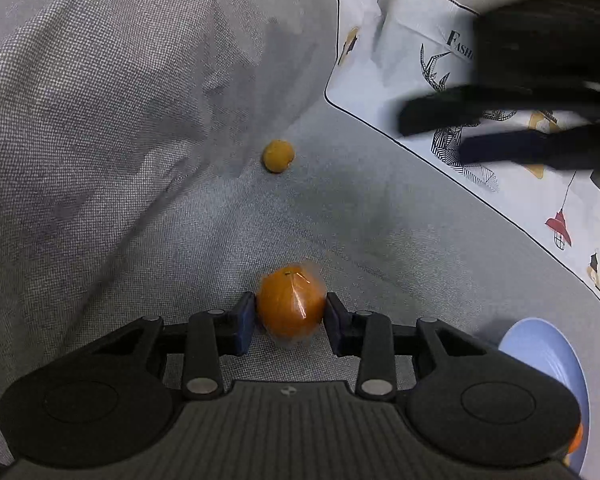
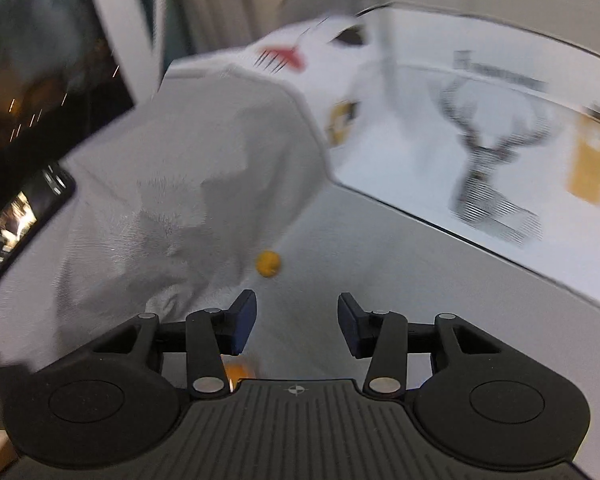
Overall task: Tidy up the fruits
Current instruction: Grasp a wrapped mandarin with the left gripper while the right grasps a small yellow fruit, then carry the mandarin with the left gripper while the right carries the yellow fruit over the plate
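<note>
**Fruit sorting: stock at hand, largest first**

- Grey sofa cushions (image 1: 100, 120): fill the ground ahead of both tongs.
- Printed cloth (image 1: 440, 80): ahead-right of the left gripper.
- Blue plate (image 1: 540, 352): low right of the left gripper, probably the collecting dish.
- Right gripper (image 2: 296, 320): jaws apart, empty; blurred.
- Left gripper (image 1: 291, 316): clamped on the wrapped orange (image 1: 291, 304), pads at its sides, likely bound for the plate.
- Small yellow fruit (image 2: 268, 264): loose, just ahead of the right gripper.

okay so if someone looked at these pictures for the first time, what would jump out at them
The plastic-wrapped orange clamped in the left gripper, low in the left wrist view. Beyond it, a small yellow fruit lies alone on the grey sofa cushion, and the right gripper stands open and empty.
</note>
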### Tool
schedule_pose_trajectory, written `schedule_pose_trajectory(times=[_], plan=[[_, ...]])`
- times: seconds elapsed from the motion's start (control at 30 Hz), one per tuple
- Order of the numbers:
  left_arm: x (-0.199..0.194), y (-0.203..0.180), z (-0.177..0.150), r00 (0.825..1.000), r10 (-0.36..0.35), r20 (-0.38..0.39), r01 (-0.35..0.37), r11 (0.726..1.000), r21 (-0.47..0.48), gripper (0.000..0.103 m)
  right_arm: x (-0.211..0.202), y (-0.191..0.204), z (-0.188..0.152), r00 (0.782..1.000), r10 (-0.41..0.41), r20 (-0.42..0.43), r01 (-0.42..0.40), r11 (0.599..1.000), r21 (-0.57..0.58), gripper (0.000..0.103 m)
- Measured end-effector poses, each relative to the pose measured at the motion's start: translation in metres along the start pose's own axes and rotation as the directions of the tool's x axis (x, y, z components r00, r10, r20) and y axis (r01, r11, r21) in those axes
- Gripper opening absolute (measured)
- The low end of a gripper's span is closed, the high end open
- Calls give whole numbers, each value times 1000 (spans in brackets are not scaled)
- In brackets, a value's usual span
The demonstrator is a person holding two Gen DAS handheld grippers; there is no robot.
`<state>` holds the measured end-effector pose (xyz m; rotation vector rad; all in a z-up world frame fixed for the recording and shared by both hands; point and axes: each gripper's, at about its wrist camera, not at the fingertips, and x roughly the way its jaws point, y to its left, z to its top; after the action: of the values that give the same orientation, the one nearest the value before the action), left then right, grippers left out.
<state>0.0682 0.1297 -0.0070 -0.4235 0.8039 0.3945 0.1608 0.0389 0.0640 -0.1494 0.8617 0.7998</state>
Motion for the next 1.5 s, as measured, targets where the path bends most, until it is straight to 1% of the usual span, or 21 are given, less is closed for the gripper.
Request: schedule_pose_trajectory(times=[0.1,0.2,0.27,0.37,0.43,0.47,0.53,0.57,0.63,0.77,0.83,0.9,1.03,1.13,1.17,1.23,1.3,1.37,1.4,1.43,1.5], plan=[[-2,6,2,1000,-1,9,1,999,-40,39,50,17,16,998,8,-66,-14,996,-88,47],[-1,13,5,1000,-12,4,12,997,-75,40,95,37,21,993,-13,-120,-12,978,-207,47],[-1,14,5,1000,-21,-3,21,996,-85,40,117,46,21,991,-47,-129,9,961,-277,47],[2,14,7,1000,-29,-8,28,996,-87,40,142,50,24,989,-47,-141,3,955,-296,47],[4,15,8,999,-33,-7,33,996,-87,40,151,51,26,989,-57,-138,11,949,-316,47],[6,14,9,999,-35,-9,35,995,-90,40,153,52,25,989,-50,-142,2,948,-319,40],[8,13,10,999,-36,-9,35,996,-87,40,151,51,23,990,-8,-144,-39,947,-320,28],[8,12,10,999,-36,-7,35,996,-85,40,149,51,21,991,-16,-133,-28,945,-324,28],[9,14,10,999,-37,-6,36,996,-79,40,139,46,17,992,-25,-122,-13,952,-305,28],[7,15,7,999,-38,2,38,997,-71,40,93,23,11,997,-41,-60,30,983,-181,28],[5,14,5,999,-37,7,37,997,-66,40,59,10,4,998,-56,-21,54,993,-102,28],[0,11,2,999,-39,14,40,998,-47,40,17,1,-11,997,-70,27,71,997,-37,28],[-18,0,-4,996,-70,45,69,997,29,40,-64,-8,-48,987,-111,117,110,994,21,28],[-32,-10,-13,992,-118,49,112,988,109,40,-121,-16,-96,974,-152,168,146,988,48,28],[-39,-13,-14,990,-125,59,117,985,125,40,-138,-18,-114,966,-177,187,169,984,59,28],[-55,-19,-16,987,-133,95,117,982,150,40,-165,-22,-150,942,-246,227,231,969,89,28],[-69,-27,-16,983,-143,113,122,978,171,40,-174,-35,-179,922,-301,242,265,949,169,28],[-79,-38,-17,982,-157,109,135,973,188,40,-181,-52,-209,907,-353,229,291,920,262,28],[-83,-44,-17,981,-163,102,141,970,200,40,-182,-60,-218,903,-380,201,309,899,309,28],[-86,-50,-17,981,-169,94,146,966,212,40,-185,-65,-223,898,-394,196,315,887,338,28],[-90,-64,-19,982,-180,56,163,959,231,40,-195,-70,-222,883,-398,249,290,880,377,28]])
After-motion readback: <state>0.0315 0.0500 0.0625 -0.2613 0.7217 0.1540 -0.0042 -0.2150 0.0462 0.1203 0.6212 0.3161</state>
